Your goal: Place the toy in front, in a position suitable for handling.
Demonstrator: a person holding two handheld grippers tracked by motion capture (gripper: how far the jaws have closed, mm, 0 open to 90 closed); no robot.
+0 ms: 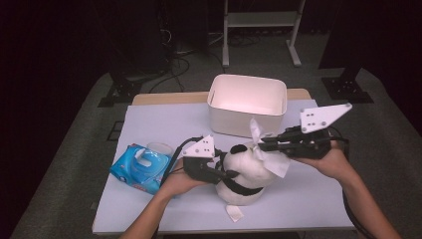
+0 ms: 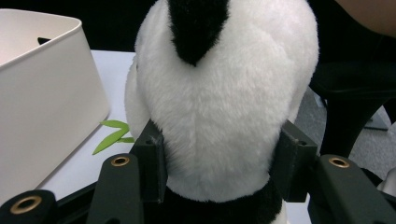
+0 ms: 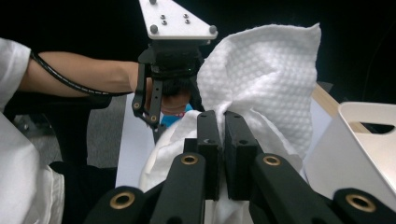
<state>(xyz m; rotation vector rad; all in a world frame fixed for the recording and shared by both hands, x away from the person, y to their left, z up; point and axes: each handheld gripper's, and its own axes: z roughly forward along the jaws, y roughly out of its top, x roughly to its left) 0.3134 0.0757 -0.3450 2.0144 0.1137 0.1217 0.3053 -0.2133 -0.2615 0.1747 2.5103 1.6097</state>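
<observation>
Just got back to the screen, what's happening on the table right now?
A person is working on a plush panda with two tongs. The left tongs clamp the panda's body and hold it upright on the table. The right tongs are shut on a white wipe that lies against the panda's head. A white bin stands behind, a blue wipes pack lies to the left, and a small white scrap lies in front of the panda.

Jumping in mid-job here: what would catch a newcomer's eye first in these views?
The black-and-white plush panda at the table's middle, clamped at its body by the left tool. Next, the white wipe pinched in the right tool, bunched against the panda's head. Behind them stands an open white bin, and a blue wipes pack lies at the table's left.
</observation>
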